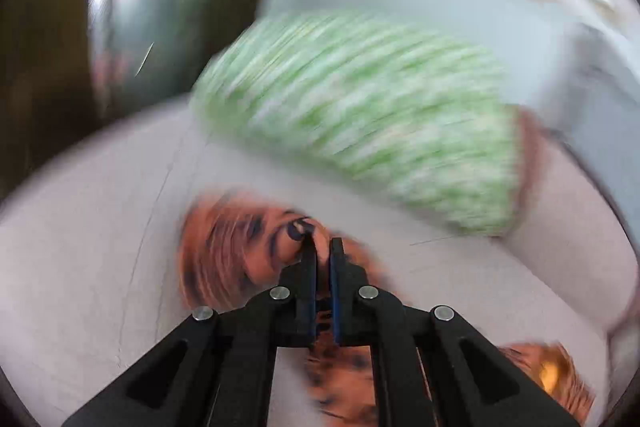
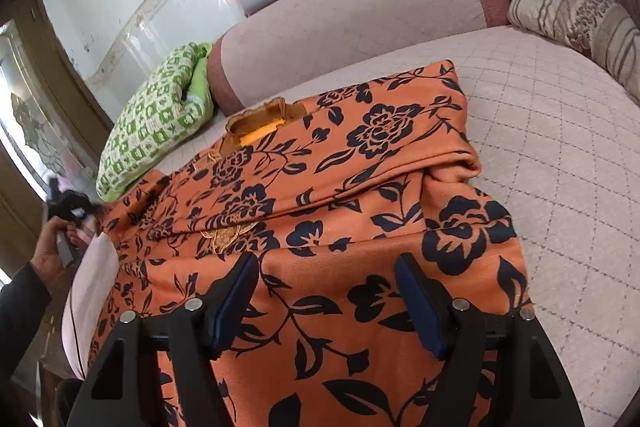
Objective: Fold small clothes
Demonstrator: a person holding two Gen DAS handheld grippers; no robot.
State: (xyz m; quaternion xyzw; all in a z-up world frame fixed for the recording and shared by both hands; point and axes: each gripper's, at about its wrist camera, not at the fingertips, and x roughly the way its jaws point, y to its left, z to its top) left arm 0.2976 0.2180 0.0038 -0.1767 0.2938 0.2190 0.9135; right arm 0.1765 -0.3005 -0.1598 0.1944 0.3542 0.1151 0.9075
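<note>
An orange garment (image 2: pixel 360 195) with dark blue flowers lies partly folded on the quilted seat (image 2: pixel 560 131); its collar (image 2: pixel 256 127) faces the backrest. My right gripper (image 2: pixel 327 261) hovers open over the garment's near part, with nothing pinched between the fingers. At the far left of the right wrist view a hand holds my left gripper (image 2: pixel 74 207) at the garment's left edge. The left wrist view is blurred; there my left gripper (image 1: pixel 322 247) is shut, with a fold of the orange garment (image 1: pixel 240 259) between the fingertips.
A green-and-white patterned pillow (image 2: pixel 152 123) leans at the seat's left end, also in the left wrist view as the green pillow (image 1: pixel 360 123). A pink backrest (image 2: pixel 352 23), striped cushions (image 2: pixel 576 15) at right and a glazed door (image 2: pixel 24 115) at left border the seat.
</note>
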